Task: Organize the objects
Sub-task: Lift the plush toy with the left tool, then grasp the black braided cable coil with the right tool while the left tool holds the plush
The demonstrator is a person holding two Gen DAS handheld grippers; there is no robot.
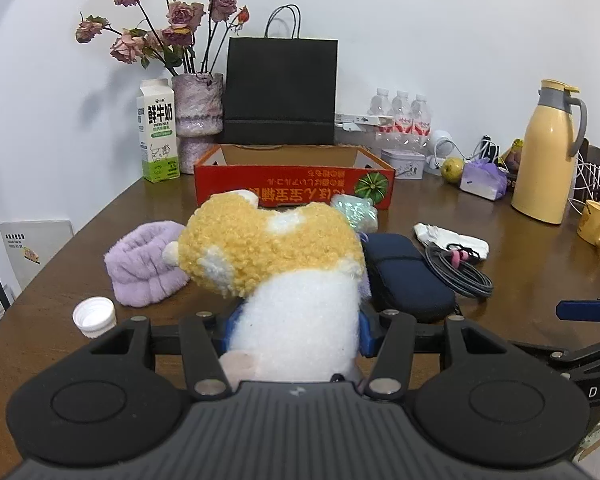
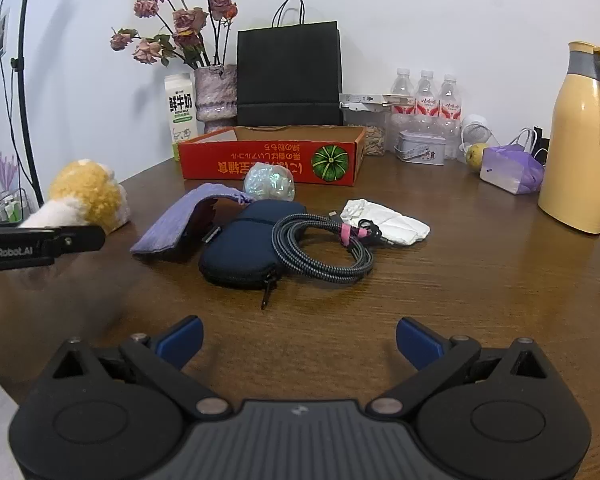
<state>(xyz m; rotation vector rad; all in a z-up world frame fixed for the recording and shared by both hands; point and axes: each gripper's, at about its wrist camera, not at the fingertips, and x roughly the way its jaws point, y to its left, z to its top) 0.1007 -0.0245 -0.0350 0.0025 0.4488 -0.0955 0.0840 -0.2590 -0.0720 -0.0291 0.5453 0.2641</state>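
My left gripper (image 1: 296, 328) is shut on a yellow-and-white plush toy (image 1: 268, 252), held above the table; the toy also shows at the left of the right wrist view (image 2: 86, 196). My right gripper (image 2: 300, 340) is open and empty, low over the table in front of a navy zip pouch (image 2: 248, 244) and a coiled grey cable (image 2: 320, 248). A red open cardboard box (image 2: 272, 160) stands behind them. Near it lie a shiny iridescent ball (image 2: 270, 184), a purple cloth (image 2: 180, 220), a white crumpled item (image 2: 384, 220), a lilac fluffy headband (image 1: 144, 268) and a white bottle cap (image 1: 94, 316).
Along the wall stand a milk carton (image 1: 158, 136), a vase of dried roses (image 1: 198, 120), a black paper bag (image 1: 280, 92), several water bottles (image 2: 426, 100), a tin (image 2: 420, 148), a yellow thermos jug (image 2: 584, 140) and a yellow mug (image 1: 596, 224).
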